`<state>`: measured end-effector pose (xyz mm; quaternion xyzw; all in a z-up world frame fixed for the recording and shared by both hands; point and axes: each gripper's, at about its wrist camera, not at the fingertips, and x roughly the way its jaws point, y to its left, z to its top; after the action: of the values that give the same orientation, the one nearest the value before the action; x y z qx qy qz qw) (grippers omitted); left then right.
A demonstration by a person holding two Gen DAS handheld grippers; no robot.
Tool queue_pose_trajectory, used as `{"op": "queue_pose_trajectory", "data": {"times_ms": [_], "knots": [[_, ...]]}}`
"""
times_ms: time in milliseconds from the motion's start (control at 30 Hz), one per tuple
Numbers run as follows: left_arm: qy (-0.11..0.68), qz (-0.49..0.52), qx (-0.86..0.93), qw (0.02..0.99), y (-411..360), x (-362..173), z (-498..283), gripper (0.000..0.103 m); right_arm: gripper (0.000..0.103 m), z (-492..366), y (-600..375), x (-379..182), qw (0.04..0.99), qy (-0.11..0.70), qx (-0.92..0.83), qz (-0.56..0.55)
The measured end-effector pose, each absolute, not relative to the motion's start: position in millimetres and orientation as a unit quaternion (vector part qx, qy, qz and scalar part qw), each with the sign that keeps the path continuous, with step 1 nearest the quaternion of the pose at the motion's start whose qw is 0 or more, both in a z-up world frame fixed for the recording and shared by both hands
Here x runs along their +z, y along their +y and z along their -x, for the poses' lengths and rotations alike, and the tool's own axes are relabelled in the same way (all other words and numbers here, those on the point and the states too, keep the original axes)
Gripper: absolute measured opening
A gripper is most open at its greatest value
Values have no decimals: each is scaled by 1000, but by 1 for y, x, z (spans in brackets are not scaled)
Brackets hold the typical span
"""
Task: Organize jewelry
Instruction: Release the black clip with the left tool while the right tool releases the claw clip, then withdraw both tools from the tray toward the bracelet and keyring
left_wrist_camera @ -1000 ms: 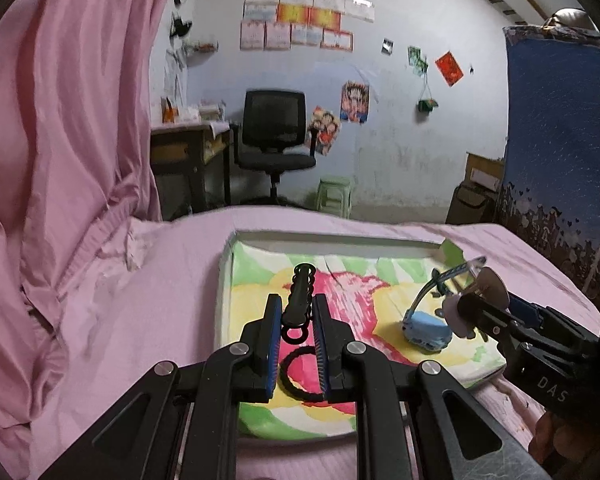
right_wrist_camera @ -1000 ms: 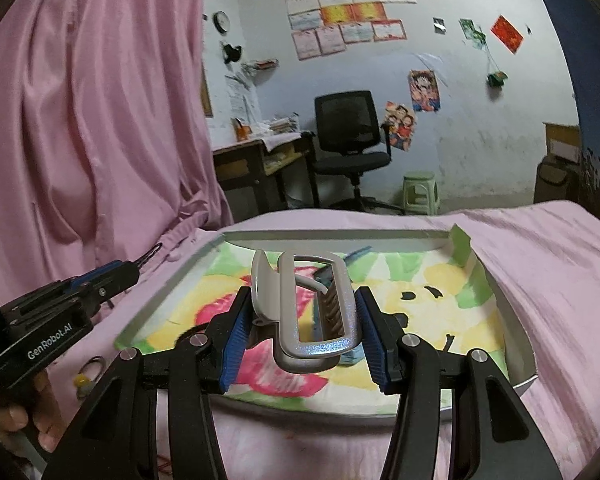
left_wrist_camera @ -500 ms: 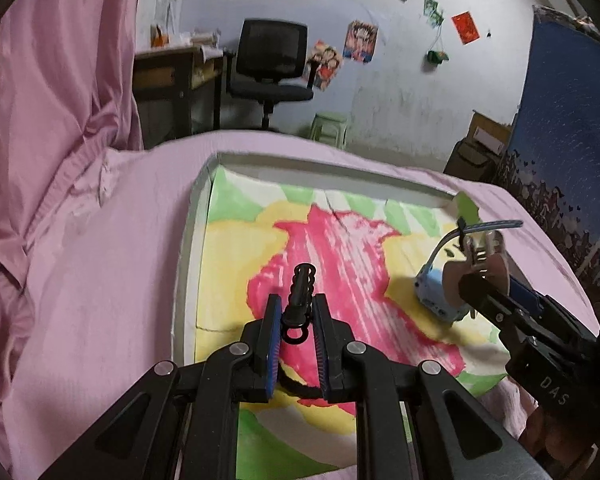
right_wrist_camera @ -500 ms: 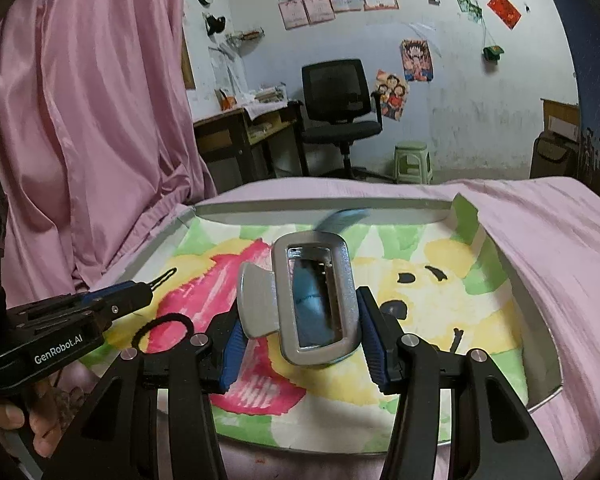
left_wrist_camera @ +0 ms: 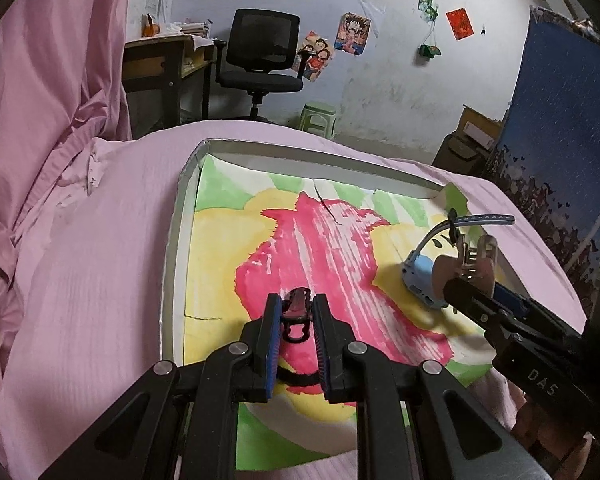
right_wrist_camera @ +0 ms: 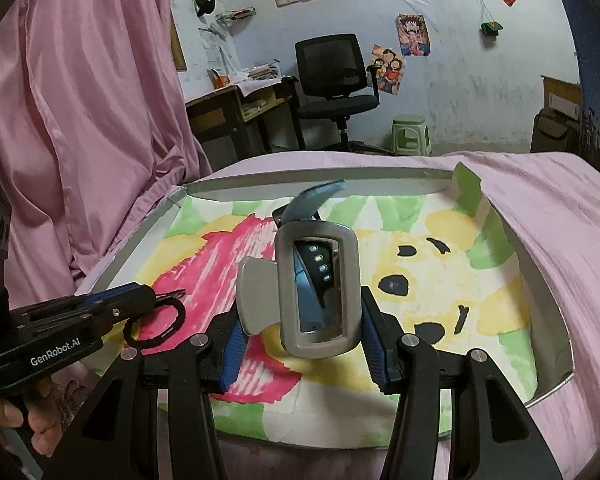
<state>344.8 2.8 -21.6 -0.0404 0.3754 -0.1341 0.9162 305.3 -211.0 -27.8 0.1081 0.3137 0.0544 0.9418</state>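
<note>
My left gripper point(left_wrist_camera: 296, 306) is shut on a black hair tie point(left_wrist_camera: 297, 312); its beaded end sticks out between the pads and its loop hangs below. It hovers low over the red patch of the painted paper lining a shallow white tray point(left_wrist_camera: 183, 216). In the right wrist view the left gripper point(right_wrist_camera: 156, 294) enters from the left, the hair tie's loop point(right_wrist_camera: 156, 322) dangling. My right gripper point(right_wrist_camera: 302, 320) is shut on a grey claw hair clip point(right_wrist_camera: 318, 292), held above the tray point(right_wrist_camera: 552, 300). A light blue watch point(left_wrist_camera: 420, 276) lies in the tray behind the clip.
The tray sits on a pink sheet point(left_wrist_camera: 92, 248) over a bed, with a pink curtain point(right_wrist_camera: 80, 100) at the left. Beyond the bed stand a desk point(left_wrist_camera: 164, 60), a black office chair point(left_wrist_camera: 264, 56) and a green stool point(left_wrist_camera: 318, 118). A hand point(right_wrist_camera: 16, 420) grips the left handle.
Both grippers have tipped downward and sunk closer to the tray, which now fills more of each view. Each still holds its item.
</note>
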Motion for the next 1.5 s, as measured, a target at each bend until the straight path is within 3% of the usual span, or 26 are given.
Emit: {"op": "queue_pose_trajectory", "data": {"times_ms": [300,400,467,533,900,967,1500], "knots": [[361,68,-132,921,13,-16,-334,22,57,-293,-216,-24,945,302,58,-115],[344,74,-133,926,16,-10,-326,34,59,-285,-218,-20,948,289,59,-117],[330,78,-133,931,18,-6,-319,51,65,-278,-219,-17,952,276,58,-120],[309,81,-132,938,20,-1,-309,59,67,-272,-220,-13,955,266,57,-122],[241,63,-108,962,24,20,-256,80,94,-228,-221,10,971,195,60,-126],[230,61,-100,966,27,22,-246,90,99,-219,-221,15,974,182,59,-125],[171,40,-60,983,48,26,-168,101,101,-164,-202,28,982,147,72,-96]]}}
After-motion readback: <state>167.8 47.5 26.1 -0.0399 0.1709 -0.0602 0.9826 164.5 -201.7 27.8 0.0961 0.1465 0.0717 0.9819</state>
